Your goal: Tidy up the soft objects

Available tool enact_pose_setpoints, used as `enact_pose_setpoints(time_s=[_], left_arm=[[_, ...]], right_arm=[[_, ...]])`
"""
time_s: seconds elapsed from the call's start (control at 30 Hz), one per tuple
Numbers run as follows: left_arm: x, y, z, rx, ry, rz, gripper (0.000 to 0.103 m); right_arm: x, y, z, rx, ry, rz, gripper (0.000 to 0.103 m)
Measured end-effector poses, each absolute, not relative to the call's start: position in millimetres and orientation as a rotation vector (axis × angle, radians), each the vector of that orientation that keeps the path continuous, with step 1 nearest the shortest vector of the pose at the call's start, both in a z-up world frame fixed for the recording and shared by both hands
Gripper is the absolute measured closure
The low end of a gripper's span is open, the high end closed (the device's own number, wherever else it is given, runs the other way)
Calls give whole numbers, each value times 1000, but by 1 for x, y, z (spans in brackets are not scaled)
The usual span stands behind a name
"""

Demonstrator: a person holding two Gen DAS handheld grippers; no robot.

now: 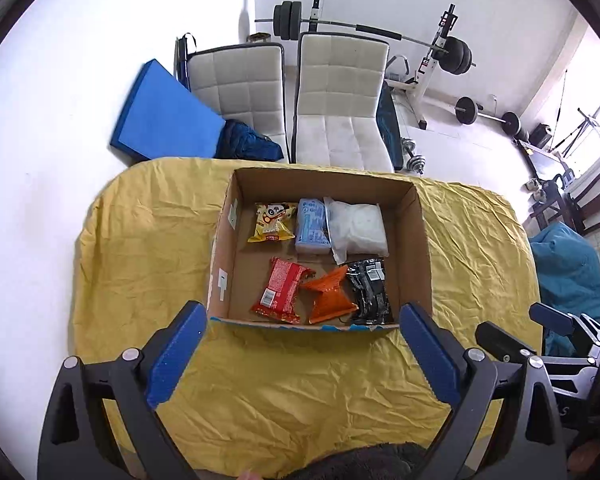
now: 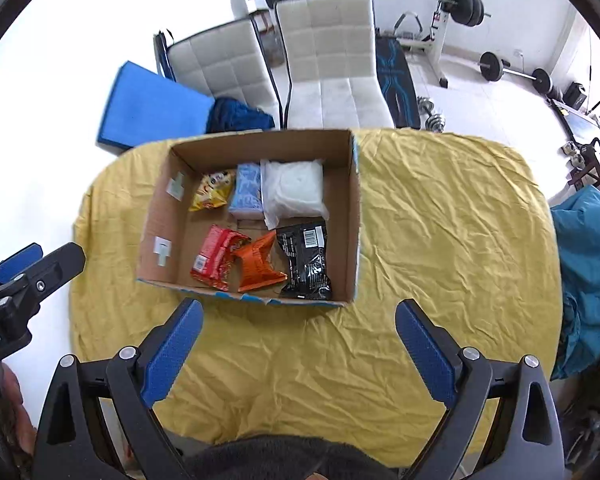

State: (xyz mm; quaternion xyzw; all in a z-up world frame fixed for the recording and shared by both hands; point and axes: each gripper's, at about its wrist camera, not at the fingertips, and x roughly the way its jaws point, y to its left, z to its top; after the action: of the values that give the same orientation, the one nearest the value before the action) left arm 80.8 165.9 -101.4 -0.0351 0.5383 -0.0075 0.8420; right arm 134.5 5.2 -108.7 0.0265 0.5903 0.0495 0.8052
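An open cardboard box [image 1: 224, 248] [image 2: 156, 216] sits on a yellow cloth [image 1: 300, 380] [image 2: 440, 220]. Inside lie several soft packs: a yellow snack bag [image 1: 272, 222] [image 2: 214, 191], a light blue pack [image 1: 311, 226] [image 2: 246, 190], a white bag [image 1: 356, 228] [image 2: 294, 190], a red pack [image 1: 282, 290] [image 2: 216, 258], an orange pack [image 1: 328, 294] [image 2: 256, 262] and a black pack [image 1: 370, 292] [image 2: 308, 262]. My left gripper [image 1: 304, 316] is open and empty, above the box's near edge. My right gripper [image 2: 300, 312] is open and empty, just nearer than the box. Each gripper also shows at the side of the other's view.
Two white padded chairs [image 1: 340, 100] [image 2: 332, 60] stand beyond the table, with a blue mat [image 1: 160, 116] to the left. Weight bench and barbells [image 1: 440, 52] stand at the back. A teal beanbag [image 1: 568, 272] sits to the right.
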Motion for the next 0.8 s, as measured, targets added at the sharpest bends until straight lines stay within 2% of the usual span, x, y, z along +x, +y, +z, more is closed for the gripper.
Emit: enact_pose_setpoints(time_s=[0.43, 0.8], left_arm=[[36, 161, -43, -94, 1075, -14, 4], [19, 156, -34, -74, 1061, -2, 4]], right_arm=[[77, -5, -23, 72, 1154, 127, 4], [66, -7, 5, 50, 1111, 107, 4]])
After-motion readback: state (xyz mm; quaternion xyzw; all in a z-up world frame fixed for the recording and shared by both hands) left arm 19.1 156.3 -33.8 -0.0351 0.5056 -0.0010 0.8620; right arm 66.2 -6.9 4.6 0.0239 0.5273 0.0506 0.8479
